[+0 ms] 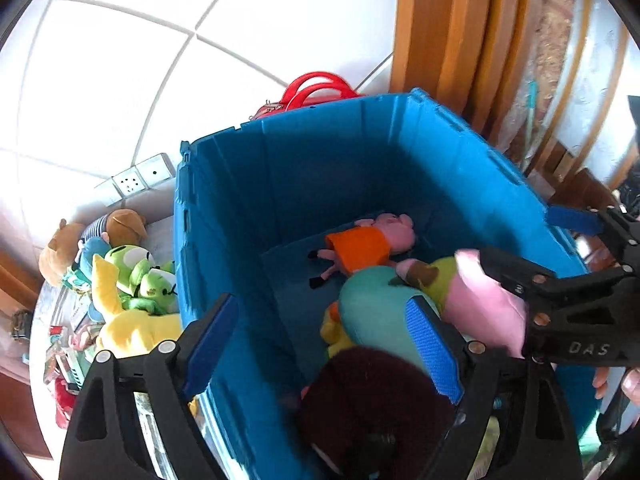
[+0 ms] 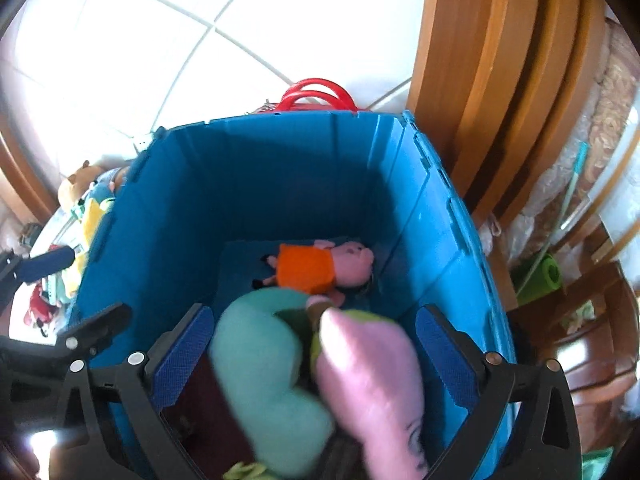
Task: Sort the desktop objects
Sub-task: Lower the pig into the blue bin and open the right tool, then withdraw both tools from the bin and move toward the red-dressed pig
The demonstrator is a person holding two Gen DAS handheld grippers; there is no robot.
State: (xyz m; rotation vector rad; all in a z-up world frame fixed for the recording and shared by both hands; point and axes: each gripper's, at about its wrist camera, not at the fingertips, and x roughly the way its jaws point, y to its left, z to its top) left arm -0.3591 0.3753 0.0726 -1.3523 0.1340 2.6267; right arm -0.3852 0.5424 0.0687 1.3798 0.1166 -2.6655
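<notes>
Looking down the left wrist view, the left gripper (image 1: 320,344) hangs over the near-left corner of a blue bin (image 1: 224,240), its jaws spread wide with nothing pressed between the pads; the left pad sits outside the bin wall and the right pad lies in front of a teal plush (image 1: 376,304) without clearly gripping it. A dark maroon plush (image 1: 376,396) fills the space low between the fingers, but whether it touches them is unclear. Inside the bin lie a pink pig in an orange dress (image 1: 362,250) on the floor and a larger pink plush (image 1: 488,304) against the teal one. The right gripper (image 1: 568,268) reaches in from the right edge, open, its upper blue pad above the bin rim. Outside the bin to the left sits a heap of toys (image 1: 124,280) on the table. From the right wrist view, the right gripper (image 2: 312,360) is open at its widest over the bin (image 2: 448,248), both blue pads clear of the blurred teal plush (image 2: 264,364) and pink plush (image 2: 372,384) that lie between and below them. The pig (image 2: 320,268) rests on the bin floor beyond. The left gripper (image 2: 60,300) shows at the left edge, outside the bin wall.
</notes>
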